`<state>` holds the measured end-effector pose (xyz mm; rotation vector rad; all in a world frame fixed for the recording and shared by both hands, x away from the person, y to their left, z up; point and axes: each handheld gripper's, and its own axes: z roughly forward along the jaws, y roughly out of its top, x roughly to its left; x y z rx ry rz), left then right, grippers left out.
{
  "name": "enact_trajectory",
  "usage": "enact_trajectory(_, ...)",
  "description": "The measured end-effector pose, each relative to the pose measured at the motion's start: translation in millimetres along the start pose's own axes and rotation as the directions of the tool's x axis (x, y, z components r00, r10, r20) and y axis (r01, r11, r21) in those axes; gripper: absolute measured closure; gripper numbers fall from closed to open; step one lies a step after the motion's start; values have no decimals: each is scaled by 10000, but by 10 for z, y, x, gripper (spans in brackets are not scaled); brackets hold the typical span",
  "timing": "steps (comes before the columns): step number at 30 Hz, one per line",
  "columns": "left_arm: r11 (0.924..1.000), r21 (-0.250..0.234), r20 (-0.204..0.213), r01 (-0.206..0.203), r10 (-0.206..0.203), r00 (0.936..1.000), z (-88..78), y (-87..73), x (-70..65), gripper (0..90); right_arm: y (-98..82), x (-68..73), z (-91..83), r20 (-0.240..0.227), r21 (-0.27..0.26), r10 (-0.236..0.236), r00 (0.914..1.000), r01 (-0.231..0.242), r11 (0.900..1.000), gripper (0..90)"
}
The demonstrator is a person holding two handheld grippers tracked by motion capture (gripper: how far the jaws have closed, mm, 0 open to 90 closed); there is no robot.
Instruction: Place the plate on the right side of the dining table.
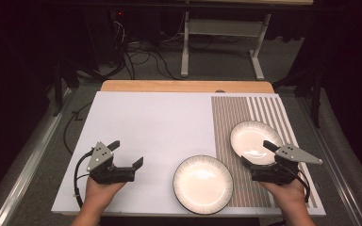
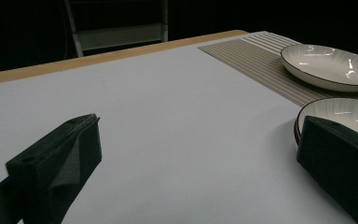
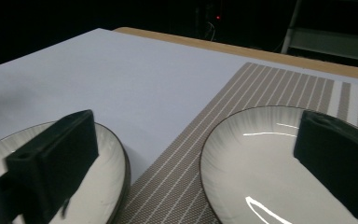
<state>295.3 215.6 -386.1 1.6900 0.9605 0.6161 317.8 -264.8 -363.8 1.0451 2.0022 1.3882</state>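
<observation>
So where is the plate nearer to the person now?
In the high view the near plate lies at the table's front edge, mostly on the white sheet, its right rim over the striped mat, left of the right gripper.

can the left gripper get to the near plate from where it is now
Probably yes. The left gripper is open with nothing between its fingers, and only bare white table lies between it and the near plate. That plate's near rim looks free; the far plate sits apart on the mat.

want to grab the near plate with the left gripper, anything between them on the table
Nothing visible. Bare white table lies between the open left gripper and the near plate; the far plate sits off on the striped mat.
</observation>
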Motion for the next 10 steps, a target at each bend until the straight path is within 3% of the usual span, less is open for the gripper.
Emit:
enact_trajectory(6,9993,-153,-45,-340,339,9994,-35,32,-72,5,-17,53,-6,-145,-71,-293,9995,292,9995,4)
enact_trajectory(10,9994,-167,-114,-291,289,9995,-48,31,-65,5,-22,46,-5,-155,-54,-252,9996,251,9997,4)
